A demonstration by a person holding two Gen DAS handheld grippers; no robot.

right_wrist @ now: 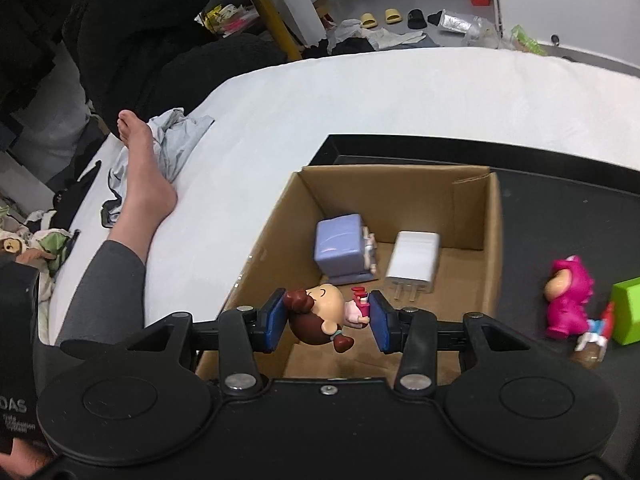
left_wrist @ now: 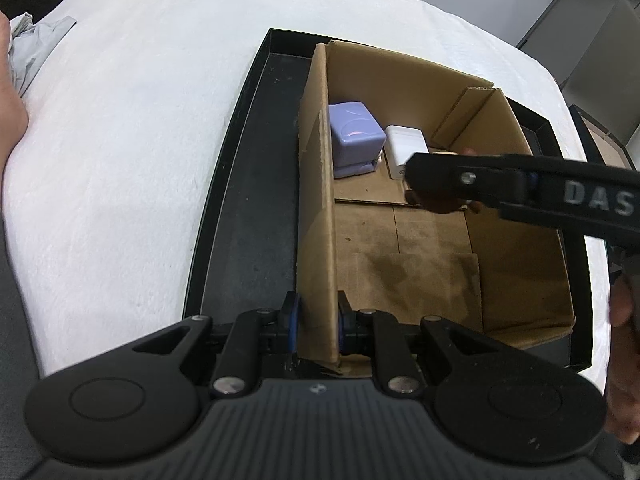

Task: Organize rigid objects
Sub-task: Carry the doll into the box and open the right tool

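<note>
A doll (right_wrist: 326, 314) is gripped by the right gripper (right_wrist: 327, 320) above the box's (right_wrist: 400, 188) near end. The box wall is clamped by the left gripper (left_wrist: 318, 322). Next, release onto bare floor near the charger (right_wrist: 414, 262) is required.

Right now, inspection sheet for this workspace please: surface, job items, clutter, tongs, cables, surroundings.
Surface: white cloth under a black tray.
Job's things: cardboard box in the tray holds a purple cube and a white charger; pink figurine and green block lie on the tray outside the box.
Clutter: grey cloth by a bare foot.
Tongs: left tongs shut on the box wall; right tongs shut on a brown-haired doll over the box.
Cables: nothing seen.
Surroundings: seated person in black, slippers on the floor.
</note>
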